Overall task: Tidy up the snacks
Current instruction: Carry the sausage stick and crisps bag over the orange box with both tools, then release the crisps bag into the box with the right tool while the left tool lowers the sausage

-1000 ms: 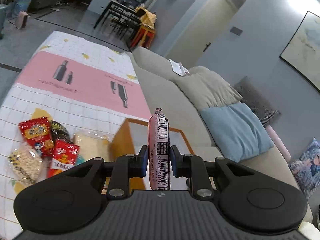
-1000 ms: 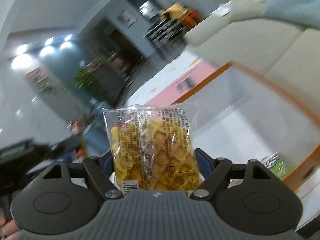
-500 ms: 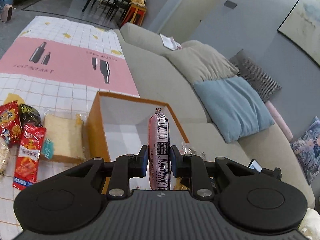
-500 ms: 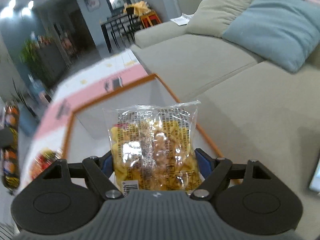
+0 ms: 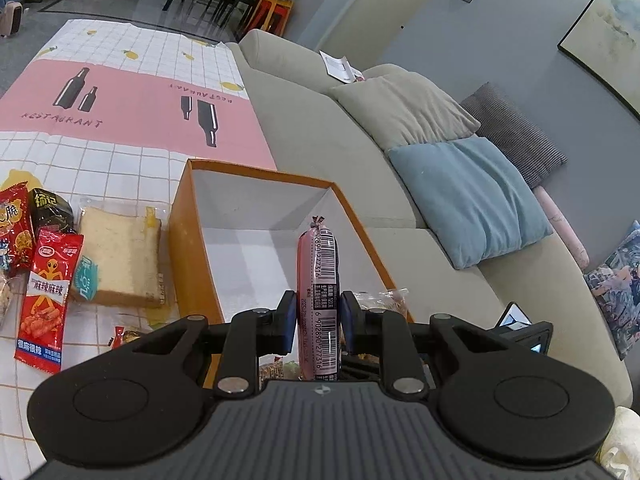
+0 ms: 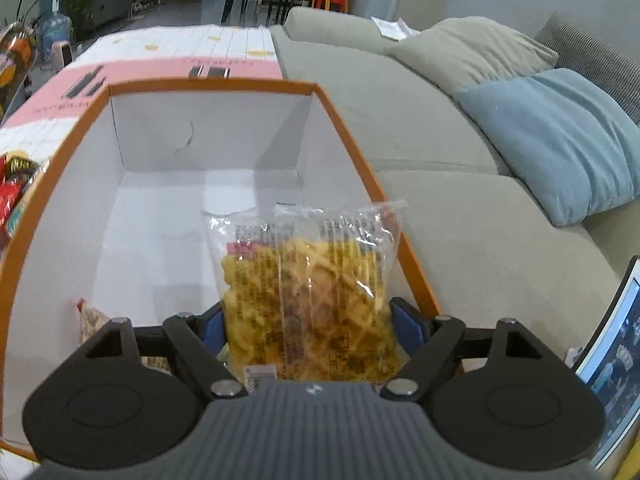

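Note:
A pink sausage stick with a barcode stands upright between the pads of my left gripper, which is shut on it above the near end of the orange box. In the right wrist view my right gripper hangs over the same white-lined box. Its jaws are opening, with a clear bag of yellow snacks still upright between the blue pads and touching them. A small packet lies on the box floor at the near left.
Left of the box on the checked cloth lie wrapped bread, a red spicy-strip packet, a black packet and more snacks. A beige sofa with a blue cushion runs along the right. A lit screen stands at the near right.
My left gripper moved in over the box with the sausage. My right gripper rolled level and came down over the box mouth, and its pads stand slightly wider around the bag.

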